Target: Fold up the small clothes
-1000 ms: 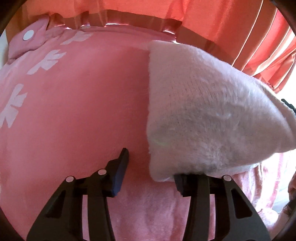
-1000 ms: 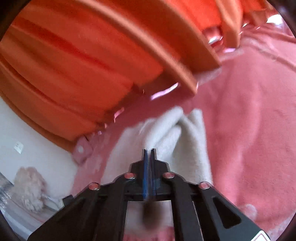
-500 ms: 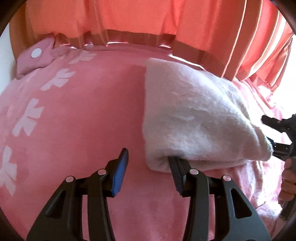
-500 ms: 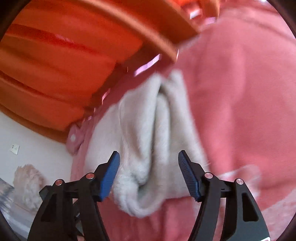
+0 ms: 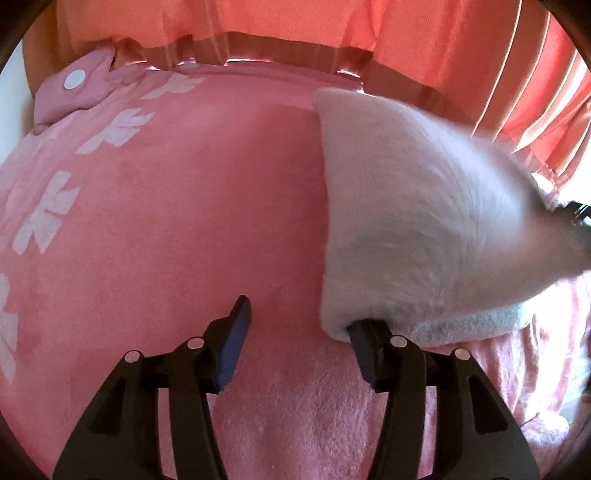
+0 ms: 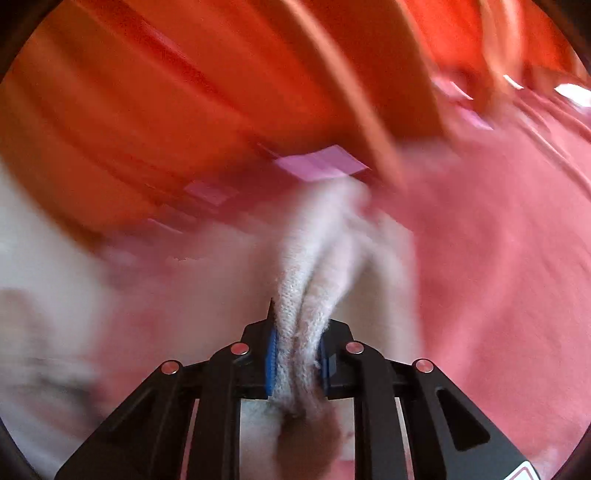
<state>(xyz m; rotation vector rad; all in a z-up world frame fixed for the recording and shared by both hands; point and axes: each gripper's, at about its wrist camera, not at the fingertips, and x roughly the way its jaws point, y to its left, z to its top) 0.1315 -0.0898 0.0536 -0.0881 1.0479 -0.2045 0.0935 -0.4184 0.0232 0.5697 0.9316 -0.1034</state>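
Note:
A fluffy white knitted garment [image 5: 424, 221] lies folded on a pink blanket [image 5: 166, 221], its right end lifted. My left gripper [image 5: 299, 325] is open; its right finger [image 5: 364, 343] is tucked under the garment's near left corner, its left finger [image 5: 236, 332] rests free over the blanket. My right gripper [image 6: 297, 354] is shut on a bunched fold of the white garment [image 6: 317, 258], which stretches away from the jaws. The right wrist view is motion-blurred.
Orange curtains [image 5: 332, 29] hang along the far edge of the bed and also fill the right wrist view [image 6: 166, 92]. A pink pillow corner with a white dot [image 5: 74, 92] sits at the far left. White leaf patterns [image 5: 48, 210] mark the blanket.
My right gripper went from open around the garment's end to shut on it and is lifting it. My left gripper stays open with one finger under the corner.

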